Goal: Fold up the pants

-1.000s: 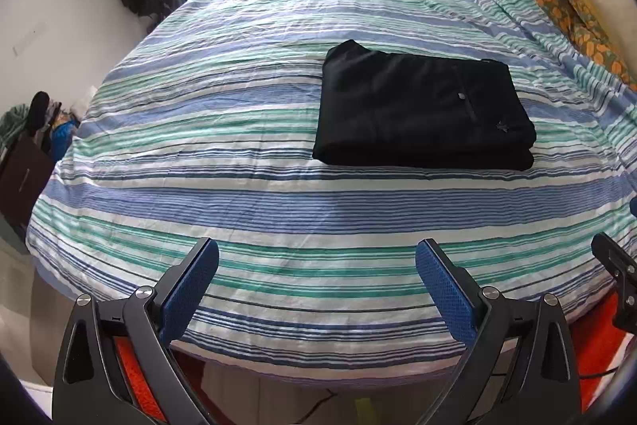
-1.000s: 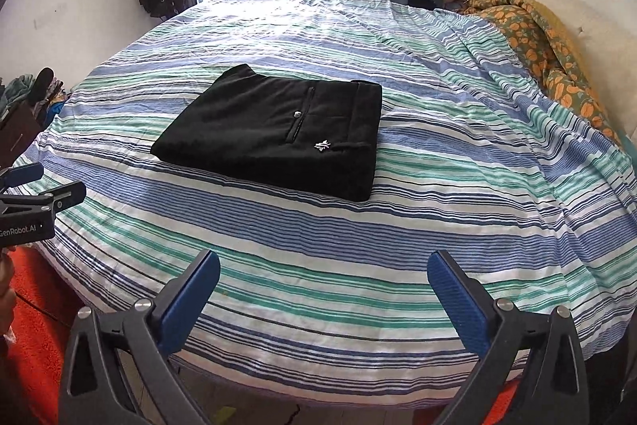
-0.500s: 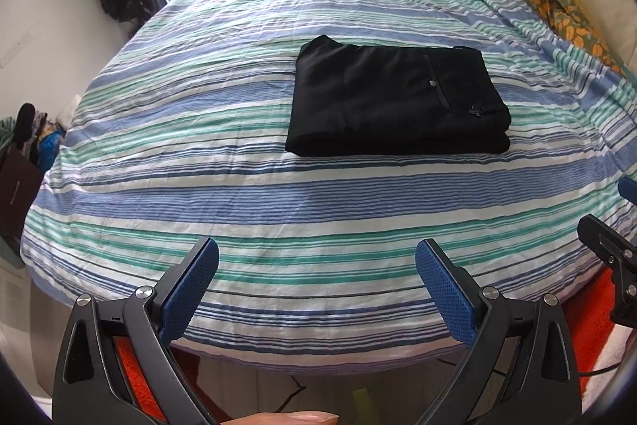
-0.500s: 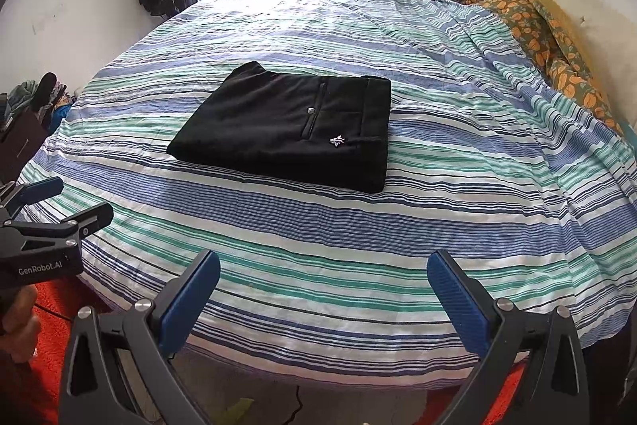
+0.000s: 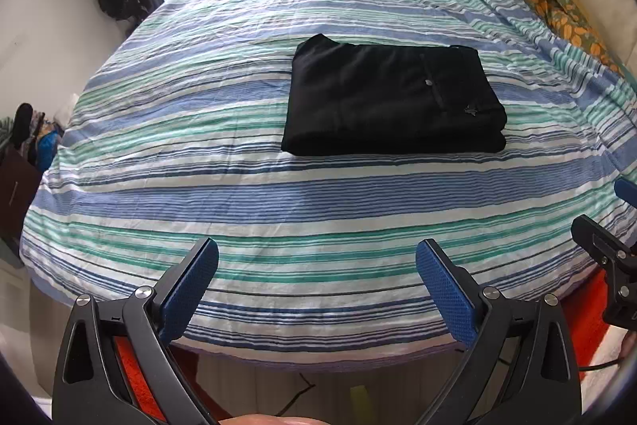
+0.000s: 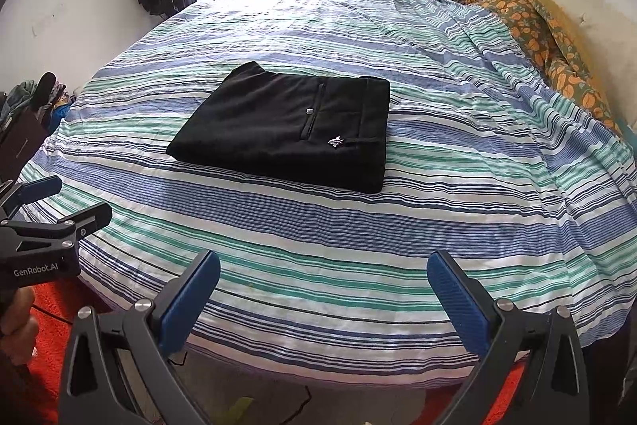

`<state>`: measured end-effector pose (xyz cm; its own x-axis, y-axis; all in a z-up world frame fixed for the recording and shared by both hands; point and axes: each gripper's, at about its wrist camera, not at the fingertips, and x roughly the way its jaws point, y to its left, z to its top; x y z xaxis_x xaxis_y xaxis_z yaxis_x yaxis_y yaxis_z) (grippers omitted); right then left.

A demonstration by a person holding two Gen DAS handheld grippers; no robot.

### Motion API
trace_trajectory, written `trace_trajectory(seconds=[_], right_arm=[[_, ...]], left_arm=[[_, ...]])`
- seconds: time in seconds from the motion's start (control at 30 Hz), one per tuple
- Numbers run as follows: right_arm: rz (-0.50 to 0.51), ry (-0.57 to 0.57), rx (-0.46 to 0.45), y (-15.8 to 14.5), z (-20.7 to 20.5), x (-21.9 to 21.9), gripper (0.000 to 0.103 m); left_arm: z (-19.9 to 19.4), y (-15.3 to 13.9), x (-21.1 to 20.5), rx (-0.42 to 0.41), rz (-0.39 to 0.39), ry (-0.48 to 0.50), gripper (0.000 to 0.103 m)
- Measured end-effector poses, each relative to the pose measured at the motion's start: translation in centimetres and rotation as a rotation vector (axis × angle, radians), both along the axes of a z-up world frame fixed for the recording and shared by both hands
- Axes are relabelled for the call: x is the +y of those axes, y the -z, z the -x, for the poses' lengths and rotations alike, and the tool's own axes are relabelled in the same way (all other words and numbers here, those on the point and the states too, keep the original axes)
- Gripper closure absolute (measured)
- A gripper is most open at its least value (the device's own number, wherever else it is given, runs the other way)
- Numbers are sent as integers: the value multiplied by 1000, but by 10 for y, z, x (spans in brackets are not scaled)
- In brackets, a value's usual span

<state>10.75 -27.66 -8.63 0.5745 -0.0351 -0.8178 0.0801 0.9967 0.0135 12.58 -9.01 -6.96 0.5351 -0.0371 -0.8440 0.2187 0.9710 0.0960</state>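
Left wrist view: black pants (image 5: 392,102) lying as a flat rectangular stack near the middle of the striped bed (image 5: 278,202), well apart from the left gripper (image 5: 317,279), which hangs past the near edge of the mattress with jaws spread wide and nothing between them. Right gripper (image 5: 605,237) poking in at the right border of that view, side-on. Right wrist view: same stack (image 6: 286,130), pocket button and small pale emblem facing up, waistband end toward the right; right gripper (image 6: 323,291) likewise wide open and empty, also back from the bed edge; left gripper (image 6: 51,214) visible at the left border, fingers parted.

Judging by the neat layers and squared edges, folding looks done or nearly done; both tools clear of the cloth.

Risks from here, as a guess only: coming back in to tidy a corner and catching just the top layer, peeling the stack apart. Pinching sheet together with pants, since the sheet is loose and wrinkled, dragging both and skewing the fold. Pushing the stack sideways across the soft mattress, letting lower layers lag and fan out. Far-left corner already sitting slightly raised, likeliest spot to snag. Orange patterned blanket (image 6: 549,38) bunched along the right side, well apart, no threat unless the stack is moved that way.
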Motion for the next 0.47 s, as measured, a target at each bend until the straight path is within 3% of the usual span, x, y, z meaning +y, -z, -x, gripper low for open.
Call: trace_trajectory(seconds=[0.47], right_arm=[[17,-1,10,1,0,2,0]], left_arm=[[4,-2,-1,-24,-3,-4,3]])
